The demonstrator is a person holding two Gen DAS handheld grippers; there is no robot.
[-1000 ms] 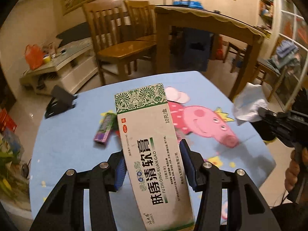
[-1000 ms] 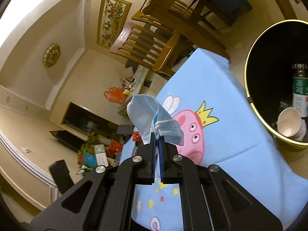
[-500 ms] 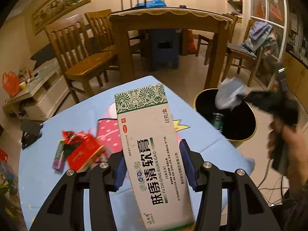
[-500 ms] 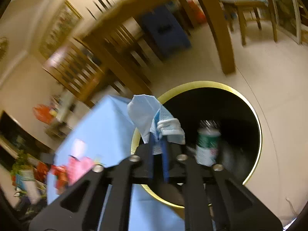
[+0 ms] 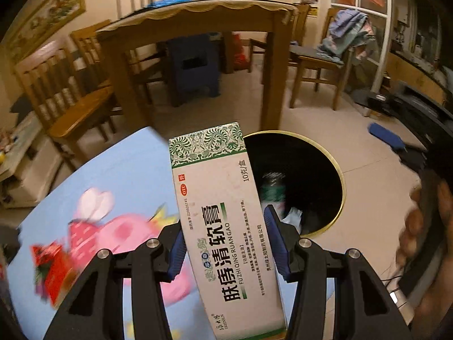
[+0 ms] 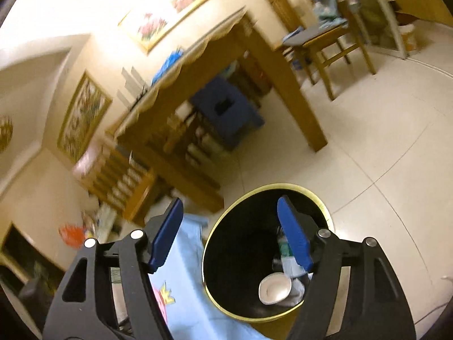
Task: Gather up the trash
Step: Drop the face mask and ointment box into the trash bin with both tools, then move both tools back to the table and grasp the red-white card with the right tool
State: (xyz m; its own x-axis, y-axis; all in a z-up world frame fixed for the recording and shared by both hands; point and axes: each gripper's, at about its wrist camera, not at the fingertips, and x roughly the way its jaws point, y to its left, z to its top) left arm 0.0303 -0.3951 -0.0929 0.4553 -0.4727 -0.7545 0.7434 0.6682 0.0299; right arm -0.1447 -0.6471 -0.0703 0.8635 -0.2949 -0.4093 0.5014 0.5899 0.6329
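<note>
My left gripper (image 5: 226, 243) is shut on a white and green ointment box (image 5: 223, 215), held above the edge of the blue cartoon table (image 5: 113, 175), next to the black gold-rimmed trash bin (image 5: 337, 170). My right gripper (image 6: 229, 226) is open and empty, above the same bin (image 6: 223, 243). Inside the bin lie a green-labelled bottle (image 6: 286, 249), a paper cup (image 6: 274, 287) and crumpled white paper (image 6: 297, 286). A red wrapper (image 5: 53, 269) lies on the table at the left.
A wooden dining table (image 5: 195, 17) with chairs (image 5: 65, 90) stands behind the bin. A chair with clothes (image 5: 334, 48) is at the right. The person's hand (image 5: 419, 226) holding the other gripper shows at the far right. Floor tiles surround the bin.
My right gripper has opened and let go of the crumpled blue tissue over the bin. My left gripper has swung right with the box, toward the bin.
</note>
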